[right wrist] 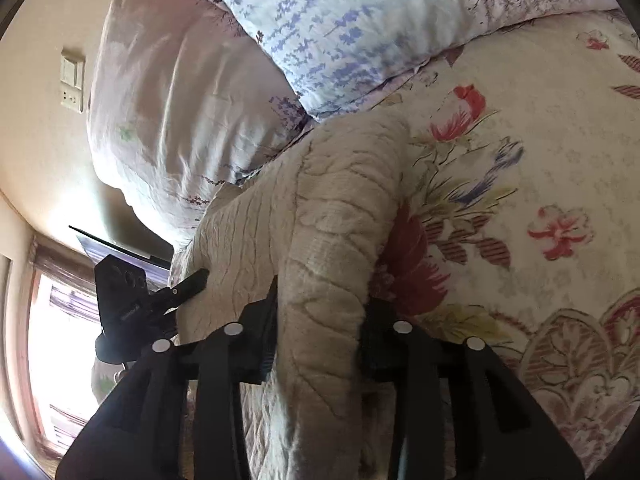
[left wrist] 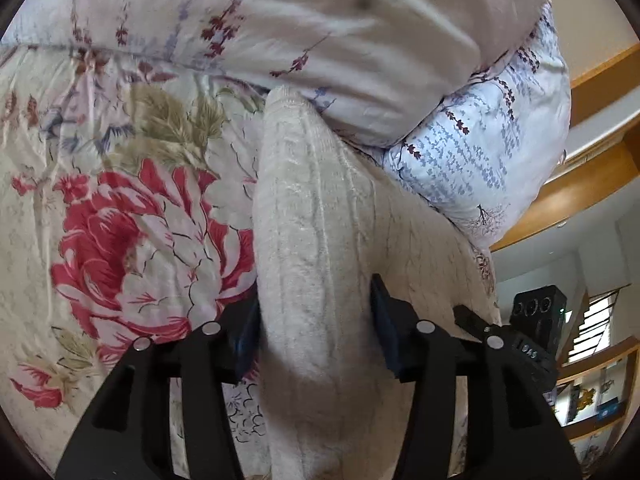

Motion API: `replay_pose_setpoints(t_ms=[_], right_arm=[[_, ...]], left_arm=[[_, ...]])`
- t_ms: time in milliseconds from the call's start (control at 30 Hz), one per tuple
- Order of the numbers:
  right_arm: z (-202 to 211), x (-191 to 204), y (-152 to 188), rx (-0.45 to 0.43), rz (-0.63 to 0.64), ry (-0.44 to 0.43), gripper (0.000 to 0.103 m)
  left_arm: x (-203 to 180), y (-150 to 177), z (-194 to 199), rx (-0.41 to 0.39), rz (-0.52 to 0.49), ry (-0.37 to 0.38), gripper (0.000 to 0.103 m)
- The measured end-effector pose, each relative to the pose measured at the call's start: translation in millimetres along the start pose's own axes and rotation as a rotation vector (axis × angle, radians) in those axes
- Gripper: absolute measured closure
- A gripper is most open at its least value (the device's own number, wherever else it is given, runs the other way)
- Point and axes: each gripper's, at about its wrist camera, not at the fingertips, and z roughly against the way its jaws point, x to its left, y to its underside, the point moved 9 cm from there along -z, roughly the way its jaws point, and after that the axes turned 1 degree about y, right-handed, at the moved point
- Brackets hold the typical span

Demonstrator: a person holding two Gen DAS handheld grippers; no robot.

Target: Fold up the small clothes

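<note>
A cream cable-knit garment (left wrist: 316,216) is lifted over a floral bedsheet (left wrist: 100,208). My left gripper (left wrist: 316,320) is shut on one end of the cream knit garment, which bulges thick between the jaws. In the right wrist view my right gripper (right wrist: 320,320) is shut on the other end of the same garment (right wrist: 336,208). The cloth spans between the two grippers. The right gripper also shows at the right edge of the left wrist view (left wrist: 532,332), and the left gripper shows at the left of the right wrist view (right wrist: 132,304).
Two floral pillows (left wrist: 320,40) (right wrist: 360,28) lie just beyond the garment. The flowered bedsheet (right wrist: 540,208) spreads around. A wall with a switch plate (right wrist: 72,80), a window (right wrist: 60,340) and wooden shelving (left wrist: 600,364) stand beside the bed.
</note>
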Motion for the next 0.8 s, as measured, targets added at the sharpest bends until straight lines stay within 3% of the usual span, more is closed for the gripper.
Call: replay_pose_setpoints(t_ms=[67,133,233,300,367,467,633,800], right_arm=[[15,-4,-5,-0.030,-0.006,0.003,0.065],[30,-5,-15,-0.087,-0.007,-0.003,0.065],[32,-7,-24,-0.098,-0.032,-0.015,0.065],[21,-2,-24,-0.079,-0.007,-0.005,0.076],[18,8,-27,-0.114,0.073,0.056,0.085],[32,10,-36,-0.185,0.111,0.120,0.094],[25,-26,-25,-0.142,0.054,0.246,0.094],[24,-27,-23,-0.129,0.054,0.256,0.091]], left_arm=[[-6,-3,12,-0.049,-0.061,-0.054,0.053],[-18,-7,35,-0.160,-0.165,-0.126,0.053],[-47,-5,53,-0.232,-0.297,-0.143,0.050],[-67,-1,51,-0.229,-0.382,-0.163,0.049],[-78,3,42,-0.217,-0.442,-0.188,0.049],[-85,3,23,-0.185,-0.457,-0.201,0.049],[-74,21,2,-0.121,-0.511,-0.268,0.053],[-72,22,-7,-0.135,-0.539,-0.315,0.054]])
